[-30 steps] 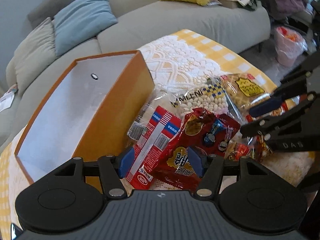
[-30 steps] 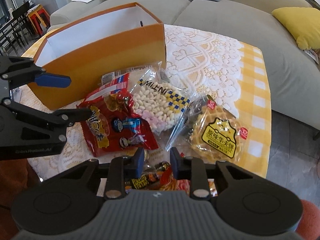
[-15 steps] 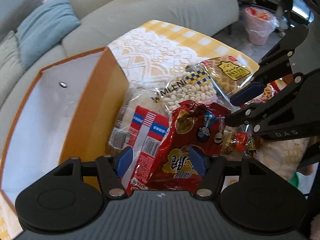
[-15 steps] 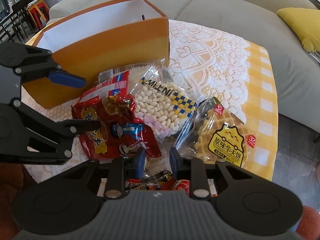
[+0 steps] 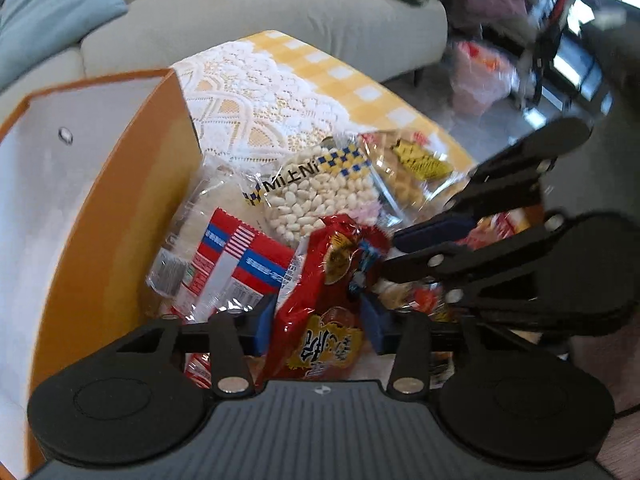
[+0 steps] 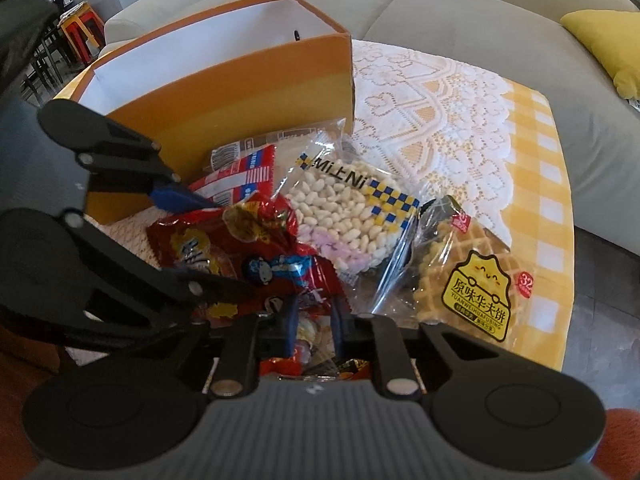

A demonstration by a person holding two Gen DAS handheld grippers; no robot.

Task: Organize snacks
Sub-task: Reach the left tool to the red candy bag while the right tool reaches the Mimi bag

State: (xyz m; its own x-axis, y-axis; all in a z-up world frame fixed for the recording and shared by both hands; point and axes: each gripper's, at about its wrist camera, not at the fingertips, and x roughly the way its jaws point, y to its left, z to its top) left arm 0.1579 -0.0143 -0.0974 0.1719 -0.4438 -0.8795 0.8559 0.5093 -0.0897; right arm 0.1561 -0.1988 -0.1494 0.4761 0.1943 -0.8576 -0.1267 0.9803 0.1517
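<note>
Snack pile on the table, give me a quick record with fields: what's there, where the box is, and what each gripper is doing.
surface: table under a lace and yellow check cloth
container: orange box, open top, white inside, nothing seen in it
snacks: red snack bag; red, white and blue packet; MiLENi puffed rice bag; waffle pack; small wrapped candies
left gripper: closing, red snack bag between its pads
right gripper: closing over the small wrapped candies, grip unclear
snacks in box: none seen
</note>
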